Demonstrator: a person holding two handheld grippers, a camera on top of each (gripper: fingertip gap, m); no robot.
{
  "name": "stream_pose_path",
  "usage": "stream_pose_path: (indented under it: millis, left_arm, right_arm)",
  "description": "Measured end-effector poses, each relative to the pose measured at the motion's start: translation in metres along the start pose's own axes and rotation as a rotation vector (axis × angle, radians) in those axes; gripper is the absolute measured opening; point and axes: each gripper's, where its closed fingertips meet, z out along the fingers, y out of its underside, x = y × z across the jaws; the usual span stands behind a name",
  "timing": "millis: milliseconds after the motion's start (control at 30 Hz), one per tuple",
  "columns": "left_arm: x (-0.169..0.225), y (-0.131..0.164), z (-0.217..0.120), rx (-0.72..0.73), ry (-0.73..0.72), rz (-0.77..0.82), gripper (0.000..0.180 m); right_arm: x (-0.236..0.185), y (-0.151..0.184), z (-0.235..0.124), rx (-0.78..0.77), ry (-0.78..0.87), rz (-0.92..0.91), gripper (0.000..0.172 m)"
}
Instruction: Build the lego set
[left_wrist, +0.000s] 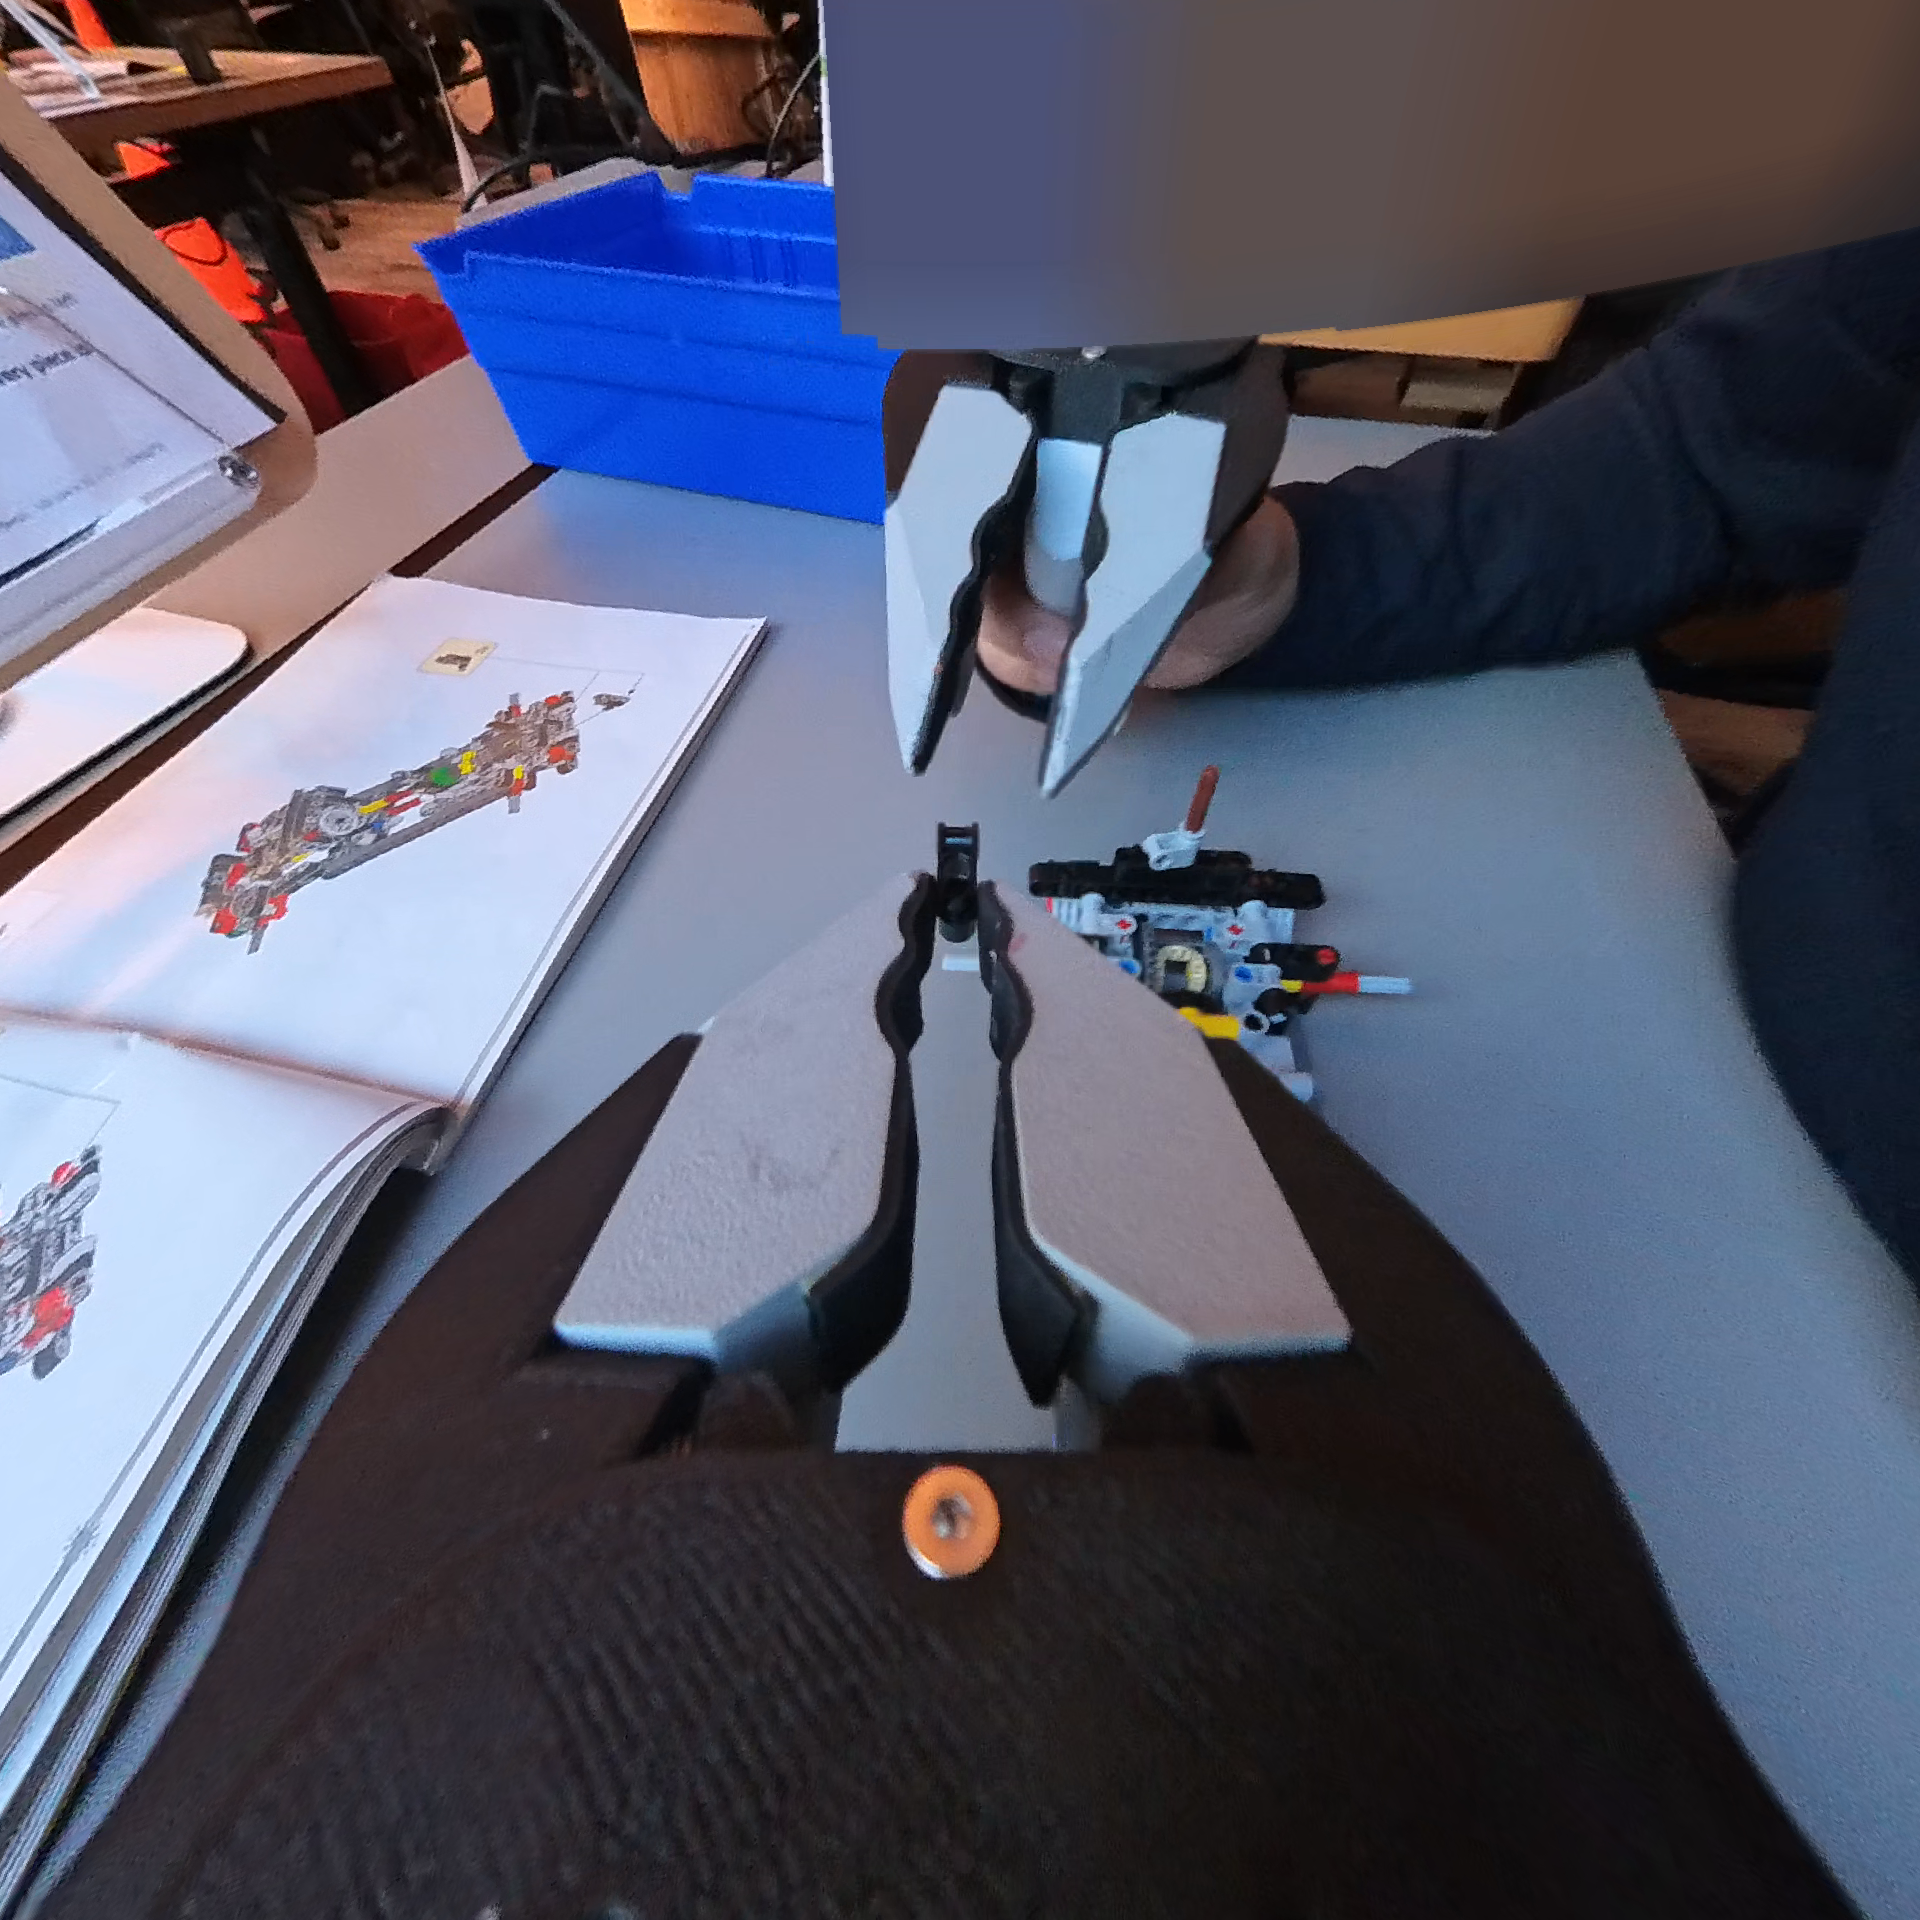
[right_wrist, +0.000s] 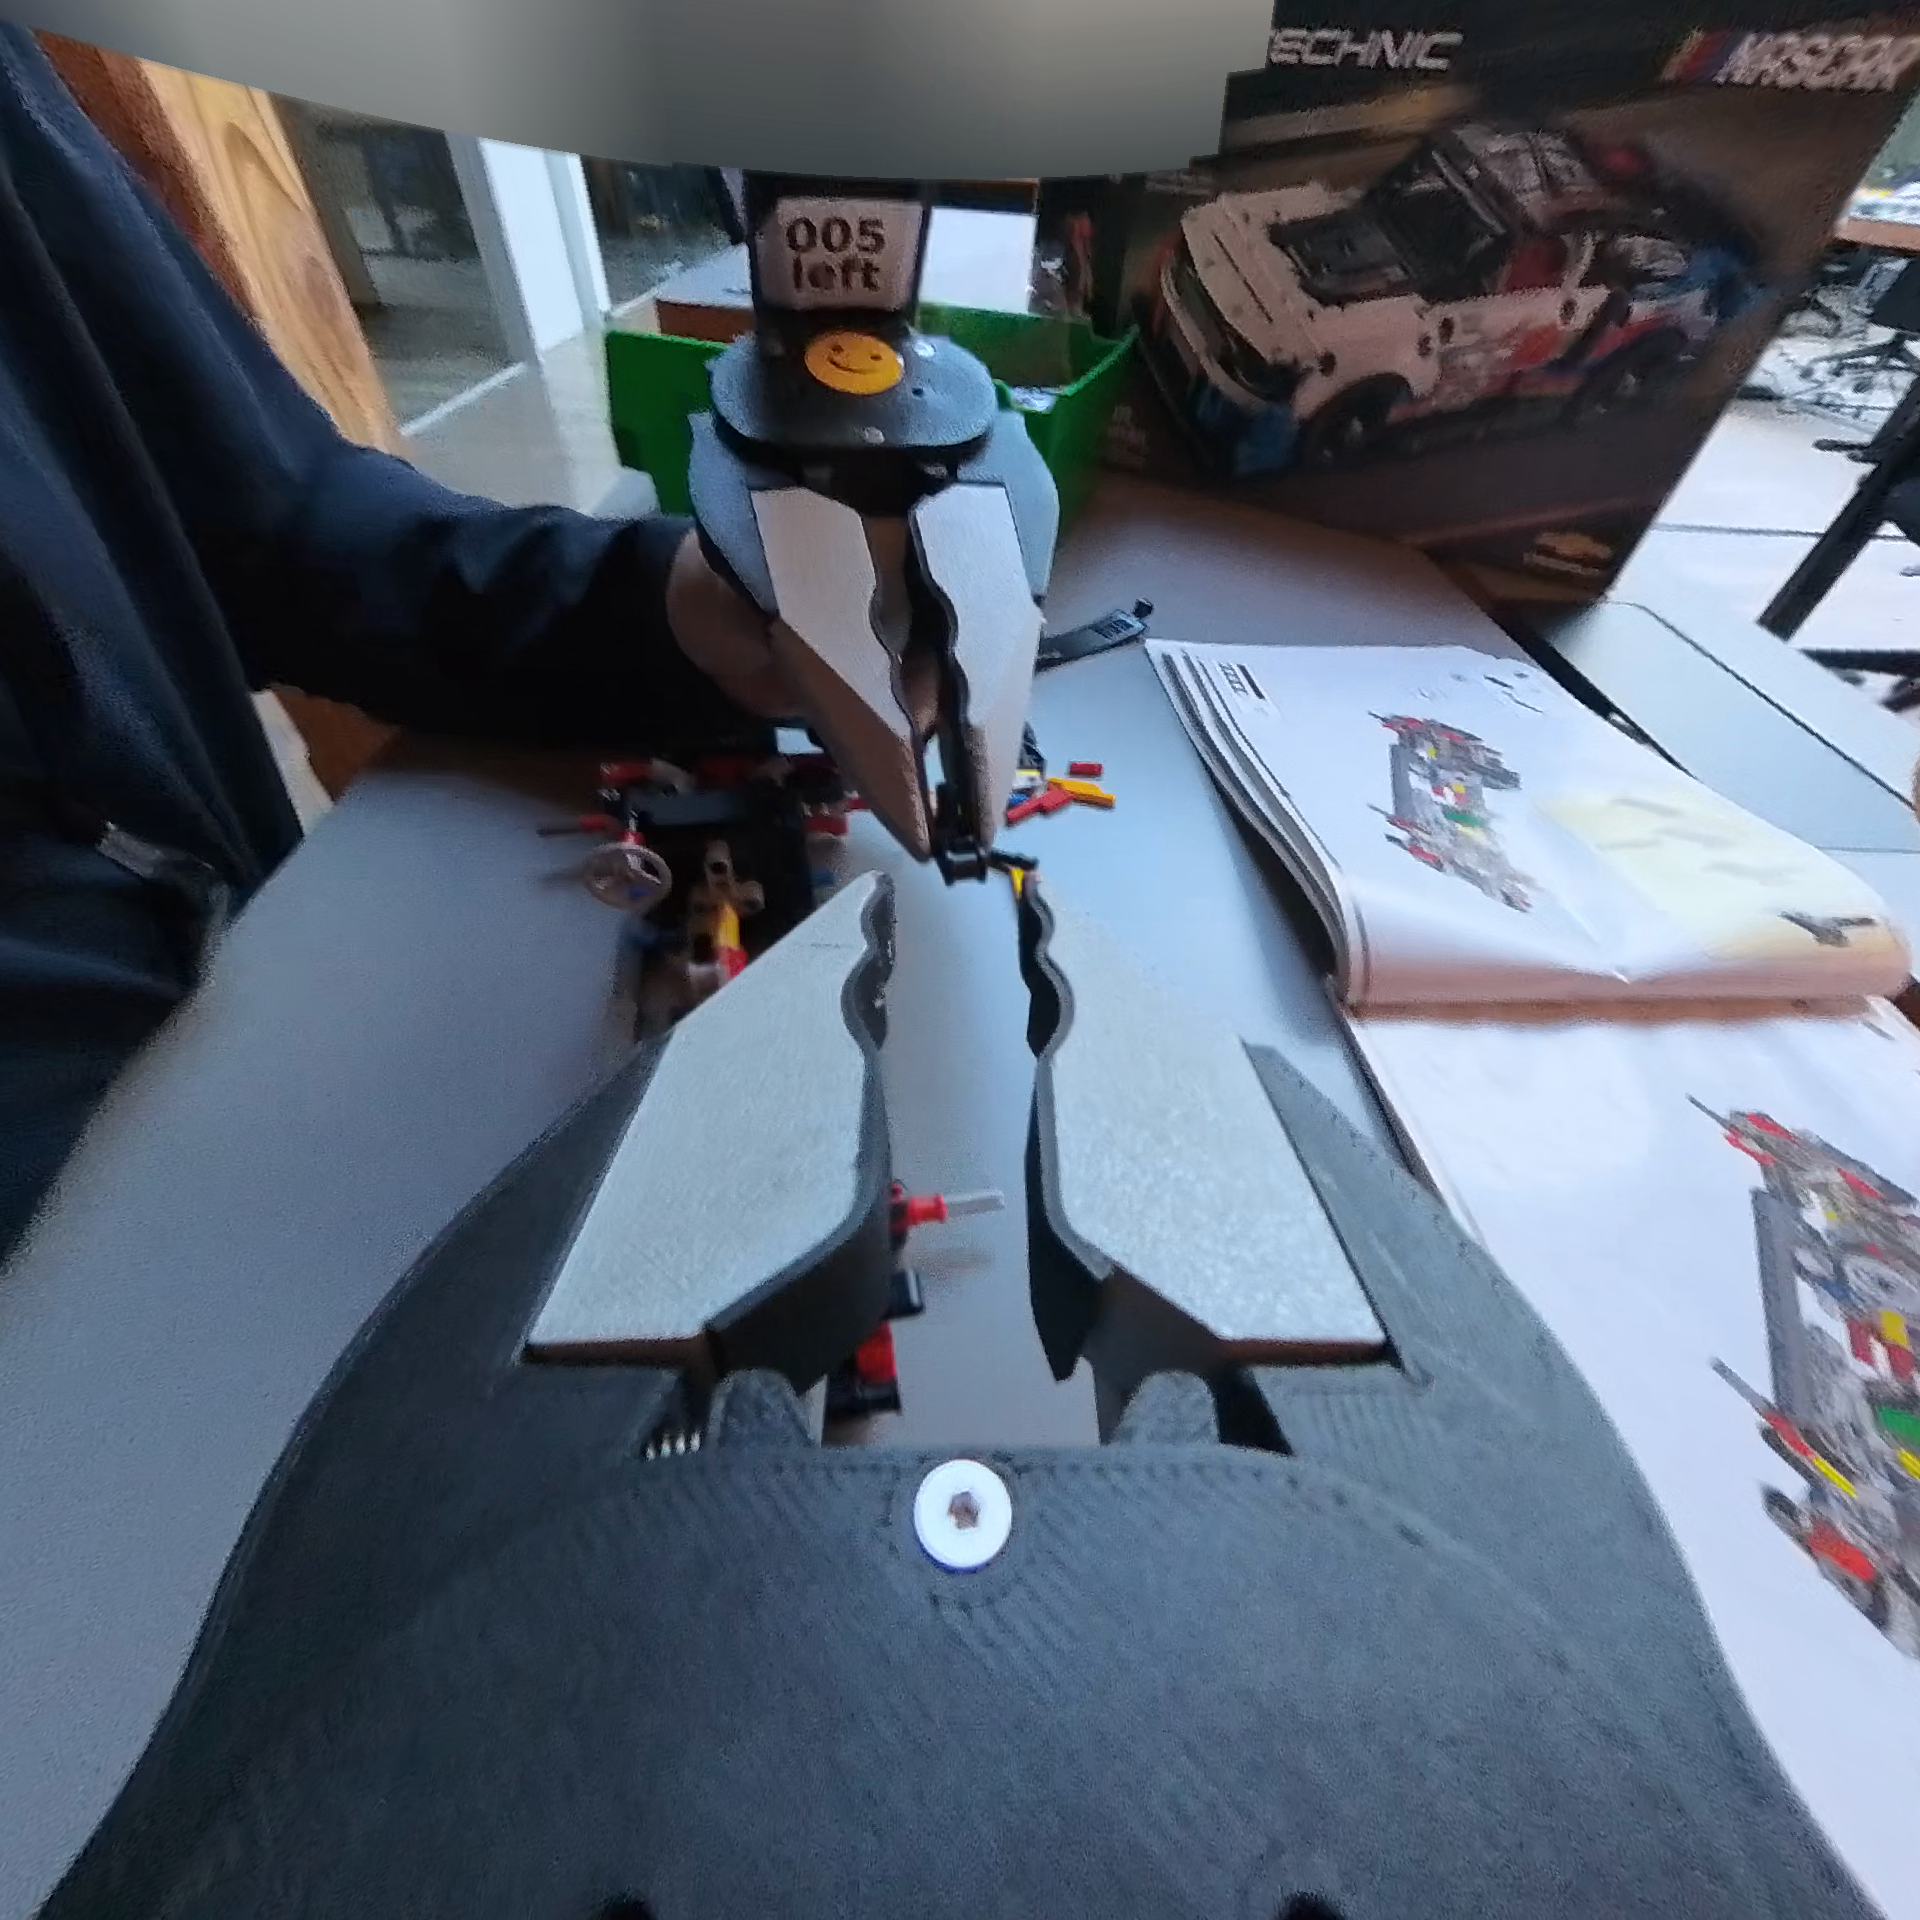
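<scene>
My left gripper (left_wrist: 954, 896) is shut on a small black construction-toy piece (left_wrist: 956, 847) that sticks out past its tips, held above the grey table (left_wrist: 727, 727). The right wrist view shows the same grasp, the left gripper (right_wrist: 948, 831) pinching the black piece (right_wrist: 964, 857). My right gripper (right_wrist: 954, 891) is open and empty, its tips just short of that piece on either side. From the left wrist view the right gripper (left_wrist: 985, 774) points down at the piece with a clear gap between its fingers. A partly built grey and black model (left_wrist: 1184, 945) lies on the table to the right.
An open instruction booklet (left_wrist: 416, 831) lies to the left and also shows in the right wrist view (right_wrist: 1507, 810). A blue bin (left_wrist: 665, 343) stands behind. A green bin (right_wrist: 1039, 384), a printed box (right_wrist: 1455, 312), loose coloured pieces (right_wrist: 1070, 795) and another assembly (right_wrist: 707, 862) are on the table. Less than 4 cm separates the two grippers' tips.
</scene>
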Motion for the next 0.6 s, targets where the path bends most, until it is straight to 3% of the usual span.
stream_pose_path:
  millis: [133, 333, 600]
  left_arm:
    - [0.013, -0.015, -0.001, 0.066, 0.049, -0.004, 0.005]
    - [0.025, -0.035, -0.007, 0.158, 0.057, 0.022, 0.005]
    - [0.034, -0.031, 0.003, 0.116, 0.062, 0.050, 0.005]
  right_arm:
    - [-0.010, -0.010, 0.008, 0.020, -0.037, 0.028, 0.022]
    - [-0.021, -0.031, 0.001, 0.133, -0.075, 0.087, 0.004]
    - [-0.028, -0.036, -0.003, 0.167, -0.086, 0.126, 0.005]
